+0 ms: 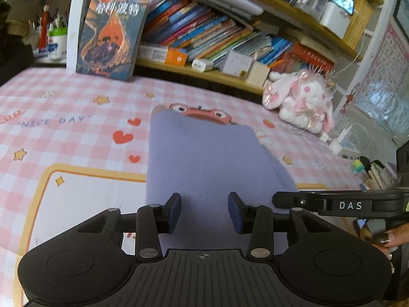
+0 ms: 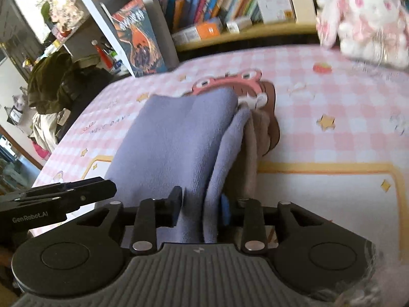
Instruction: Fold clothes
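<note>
On pink checked tablecloth (image 1: 76, 97), lilac garment (image 1: 204, 158) (bookshelf (image 1: 204, 74) behind).

Both grippers are matte black: a ribbed plate flanked by two round housings, silver rivets on the linkage arms, blue pads on the fingers (image 1: 175, 211). The right gripper (image 1: 350, 206) carries white "DAS" lettering; the left gripper (image 2: 46, 206) reads "GenRobot.AI". A hand (image 1: 383, 240) wears dark glittery nail polish.
</note>
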Tool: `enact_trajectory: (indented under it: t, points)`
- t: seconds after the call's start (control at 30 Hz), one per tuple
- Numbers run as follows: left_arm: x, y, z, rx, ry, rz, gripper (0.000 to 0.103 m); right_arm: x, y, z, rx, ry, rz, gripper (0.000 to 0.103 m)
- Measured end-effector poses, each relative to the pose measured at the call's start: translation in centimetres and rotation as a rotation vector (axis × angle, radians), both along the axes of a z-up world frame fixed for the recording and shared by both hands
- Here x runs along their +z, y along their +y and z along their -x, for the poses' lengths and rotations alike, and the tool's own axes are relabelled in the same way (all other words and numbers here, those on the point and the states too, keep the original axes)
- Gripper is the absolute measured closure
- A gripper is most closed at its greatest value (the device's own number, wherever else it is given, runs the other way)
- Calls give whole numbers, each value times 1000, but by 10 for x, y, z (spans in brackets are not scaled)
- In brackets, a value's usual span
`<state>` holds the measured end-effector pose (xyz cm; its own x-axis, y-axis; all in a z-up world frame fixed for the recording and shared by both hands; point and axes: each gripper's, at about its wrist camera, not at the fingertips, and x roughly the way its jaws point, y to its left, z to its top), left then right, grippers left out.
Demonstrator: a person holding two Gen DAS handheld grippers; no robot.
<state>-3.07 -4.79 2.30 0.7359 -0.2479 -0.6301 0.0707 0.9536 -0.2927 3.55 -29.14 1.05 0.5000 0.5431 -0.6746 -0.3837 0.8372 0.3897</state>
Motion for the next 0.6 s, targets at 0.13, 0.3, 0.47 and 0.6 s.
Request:
enact_trajectory:
  t: [0.13, 0.3, 0.47, 0.6]
  points:
    - [9, -4, 7, 41, -39, -24, 45, 8, -9, 6, -12, -24, -4, 67]
    - [13, -5, 14, 162, -53, -103, 8, 12, -19, 13, -31, -27, 6, 38]
    - [5, 8, 18, 224, 8, -49, 7, 4, -27, 14, -31, 35, 1, 26]
    - [-4, 17, 20, 228, 48, 20, 7, -4, -31, 13, -36, 110, -24, 25]
